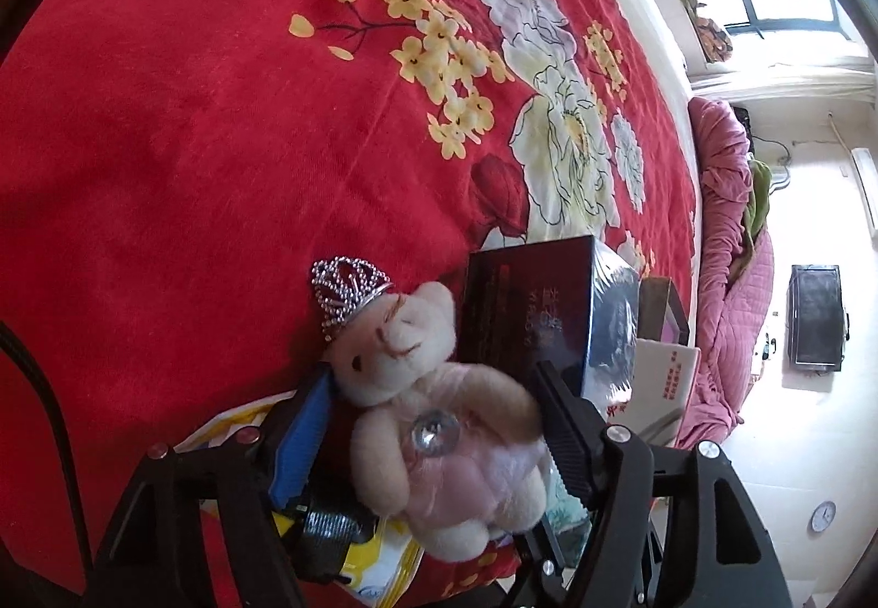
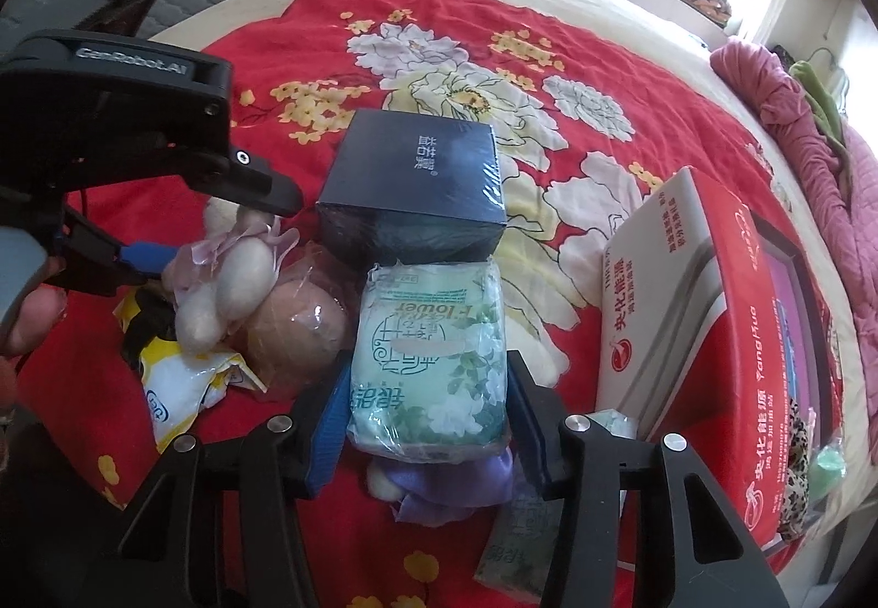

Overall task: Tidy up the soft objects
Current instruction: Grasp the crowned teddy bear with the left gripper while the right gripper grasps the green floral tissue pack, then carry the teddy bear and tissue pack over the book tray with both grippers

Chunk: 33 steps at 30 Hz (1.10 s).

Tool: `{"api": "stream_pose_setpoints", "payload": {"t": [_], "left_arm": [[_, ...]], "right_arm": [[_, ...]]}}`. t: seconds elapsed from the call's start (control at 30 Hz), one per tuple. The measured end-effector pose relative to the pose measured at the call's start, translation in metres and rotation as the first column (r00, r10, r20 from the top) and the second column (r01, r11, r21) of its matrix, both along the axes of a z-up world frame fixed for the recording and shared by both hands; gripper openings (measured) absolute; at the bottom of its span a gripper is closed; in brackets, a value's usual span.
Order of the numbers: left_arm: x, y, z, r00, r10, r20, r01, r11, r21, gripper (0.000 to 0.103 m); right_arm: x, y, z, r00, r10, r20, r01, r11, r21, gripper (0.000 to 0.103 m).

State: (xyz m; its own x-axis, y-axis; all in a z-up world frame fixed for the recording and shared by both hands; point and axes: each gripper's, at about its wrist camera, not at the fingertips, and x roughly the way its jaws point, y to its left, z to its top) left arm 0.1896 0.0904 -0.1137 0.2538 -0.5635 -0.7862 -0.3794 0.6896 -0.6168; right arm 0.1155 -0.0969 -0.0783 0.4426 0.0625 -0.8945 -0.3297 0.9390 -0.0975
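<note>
Softly plump and cream-coloured, the plush bear [image 1: 433, 421] sits between the fingers of the left tongs [image 1: 433, 438], which are closed on its body; one finger carries a ribbed blue pad [image 1: 299, 449], the other a ribbed black one. The bear wears a gauzy pink dress with a faceted clear gem [image 1: 436, 434] at the chest and a beaded silver crown [image 1: 351, 292] with red inside, tilted on its head. In the right wrist view its pale legs [image 2: 219, 295] hang from the left tongs above the bed.

The right tongs [image 2: 428, 399] are closed on a pillowy tissue pack [image 2: 433, 350] in glossy, crinkled plastic, pale green with white flowers, its far end touching a dark box.

That dark box [image 2: 417, 185] is square-edged, navy, shrink-wrapped and shiny, lying flat on the red bedspread [image 1: 192, 141], a fuzzy fabric printed with white peonies and yellow blossoms. Just beside the bear's legs lies a round peach-coloured ball [image 2: 299, 328] in clear wrap, and under them a crumpled yellow-and-white packet [image 2: 181, 388]. A rigid red-and-white carton [image 2: 713, 333] stands tilted to the right, well apart from the bear. Below the tissue pack, a lilac cloth bundle [image 2: 444, 487] lies wrinkled on the spread. A rumpled pink quilt [image 2: 806, 169] is heaped along the bed's far edge.
</note>
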Motion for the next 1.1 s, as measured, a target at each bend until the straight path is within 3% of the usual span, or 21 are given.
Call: {"api": "stream_pose_setpoints", "payload": {"t": [0.1,0.13,0.2,0.27,0.47,0.67,0.87,1.1], "left_arm": [[0.004,-0.003,-0.002,1.0,-0.011,-0.002,0.011,1.0,0.018,0.069],[0.005,-0.004,-0.002,1.0,-0.013,-0.002,0.013,1.0,0.029,0.061],[0.005,-0.003,-0.002,1.0,-0.01,0.001,0.01,0.999,0.033,0.059],[0.003,-0.001,0.001,1.0,-0.013,0.018,0.013,0.999,0.037,0.049],[-0.002,0.005,0.011,0.998,-0.014,0.056,0.012,0.999,0.03,0.042],[-0.012,0.009,0.034,0.993,-0.004,0.119,0.002,1.0,0.012,0.041],[-0.023,0.009,0.066,0.981,-0.011,0.193,0.003,0.999,0.042,0.041],[-0.039,-0.007,0.107,0.957,-0.088,0.277,0.047,0.988,0.15,0.041]], "right_arm": [[0.001,-0.001,0.0,1.0,-0.001,-0.002,0.001,1.0,0.002,0.054],[0.001,-0.001,0.0,1.0,-0.001,-0.001,0.001,1.0,0.001,0.053],[0.0,-0.001,0.001,1.0,-0.002,0.002,0.002,1.0,0.006,0.053],[0.0,-0.003,0.003,1.0,-0.007,0.009,0.007,1.0,0.014,0.052],[-0.003,-0.01,0.014,0.999,-0.025,0.029,0.023,0.998,0.06,0.051],[-0.009,-0.013,0.029,0.998,-0.03,0.059,0.024,0.995,0.097,0.051],[-0.015,-0.017,0.046,0.994,-0.042,0.099,0.031,0.993,0.114,0.051],[-0.023,-0.032,0.082,0.983,-0.098,0.157,0.067,0.98,0.189,0.051]]}}
